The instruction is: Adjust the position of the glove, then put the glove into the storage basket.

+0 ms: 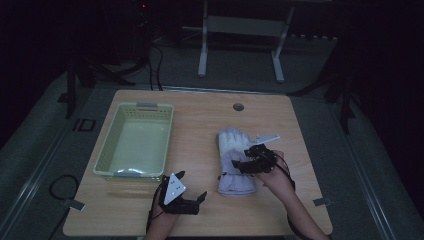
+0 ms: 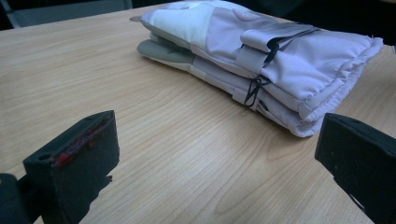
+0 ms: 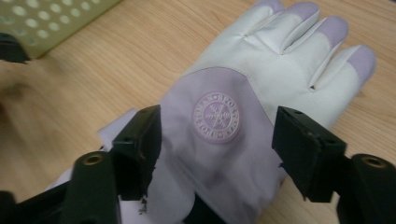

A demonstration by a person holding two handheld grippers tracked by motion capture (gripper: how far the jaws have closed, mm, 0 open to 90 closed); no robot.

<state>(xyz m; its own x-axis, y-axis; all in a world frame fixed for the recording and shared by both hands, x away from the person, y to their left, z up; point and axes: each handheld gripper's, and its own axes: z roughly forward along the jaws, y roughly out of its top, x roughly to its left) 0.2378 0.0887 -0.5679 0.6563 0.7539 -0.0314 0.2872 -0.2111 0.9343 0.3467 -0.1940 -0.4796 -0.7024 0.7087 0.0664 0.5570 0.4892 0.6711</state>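
The gloves lie stacked on the worktop, right of the basket. The right claw hovers over them, jaws apart; the left claw sits nearby, also apart.

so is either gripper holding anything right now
No, nothing is held. The right gripper is open over the gloves, and the left gripper is open above the bare table.

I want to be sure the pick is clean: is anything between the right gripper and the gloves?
Nothing visible is. The right gripper hangs open directly over the lilac ski gloves, its jaws to either side of the round badge, with no other object between them.
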